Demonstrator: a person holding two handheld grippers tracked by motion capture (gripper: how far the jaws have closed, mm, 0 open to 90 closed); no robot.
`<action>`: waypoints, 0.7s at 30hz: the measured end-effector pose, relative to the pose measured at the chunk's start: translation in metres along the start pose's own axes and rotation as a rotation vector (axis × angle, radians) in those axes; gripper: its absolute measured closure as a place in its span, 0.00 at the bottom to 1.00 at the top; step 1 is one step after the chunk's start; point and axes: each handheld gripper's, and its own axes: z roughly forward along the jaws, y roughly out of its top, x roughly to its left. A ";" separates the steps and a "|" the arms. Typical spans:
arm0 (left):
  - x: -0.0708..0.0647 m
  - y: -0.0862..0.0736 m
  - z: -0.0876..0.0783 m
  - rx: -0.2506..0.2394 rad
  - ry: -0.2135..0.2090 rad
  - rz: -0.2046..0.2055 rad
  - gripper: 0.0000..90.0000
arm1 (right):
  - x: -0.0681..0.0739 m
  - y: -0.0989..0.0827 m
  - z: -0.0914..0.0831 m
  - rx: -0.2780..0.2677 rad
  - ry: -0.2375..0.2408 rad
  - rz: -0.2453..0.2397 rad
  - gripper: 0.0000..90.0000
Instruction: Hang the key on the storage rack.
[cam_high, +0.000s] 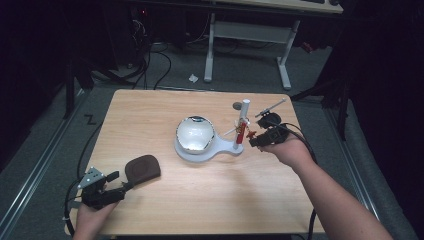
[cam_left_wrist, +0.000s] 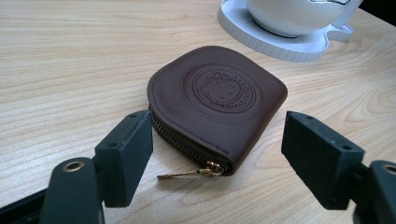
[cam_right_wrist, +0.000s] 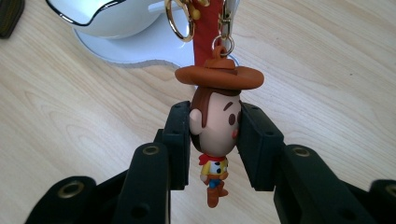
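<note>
A small cowboy figure keychain (cam_right_wrist: 215, 119) with a brown hat hangs on a red strap (cam_right_wrist: 207, 21) from the white stand (cam_high: 244, 120). My right gripper (cam_right_wrist: 214, 128) is shut on the figure's head, one jaw pressing each side; in the high view the right gripper (cam_high: 256, 138) sits just right of the stand's post. A brown zipped coin pouch (cam_left_wrist: 217, 100) with an embossed round emblem lies flat on the table, its gold zipper pull (cam_left_wrist: 187, 173) toward me. My left gripper (cam_left_wrist: 217, 156) is open, its jaws standing either side of the pouch's near corner without touching it.
A white bowl (cam_high: 195, 132) sits on the stand's round white base (cam_high: 210, 152) at the table's middle. A thin rod (cam_high: 272, 106) juts from the post to the right. The wooden table (cam_high: 200, 200) has its edges close to both hands. Cables and a desk frame stand beyond.
</note>
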 end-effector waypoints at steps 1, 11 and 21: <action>0.000 0.000 0.000 0.000 0.000 0.000 0.28 | 0.000 0.000 0.000 0.000 0.000 0.000 0.74; 0.001 0.000 0.001 0.002 0.001 -0.002 0.28 | -0.002 -0.004 0.017 -0.040 -0.002 0.025 0.67; -0.001 0.001 0.003 0.006 -0.002 -0.005 0.28 | -0.003 -0.028 0.003 -0.061 -0.020 0.037 0.62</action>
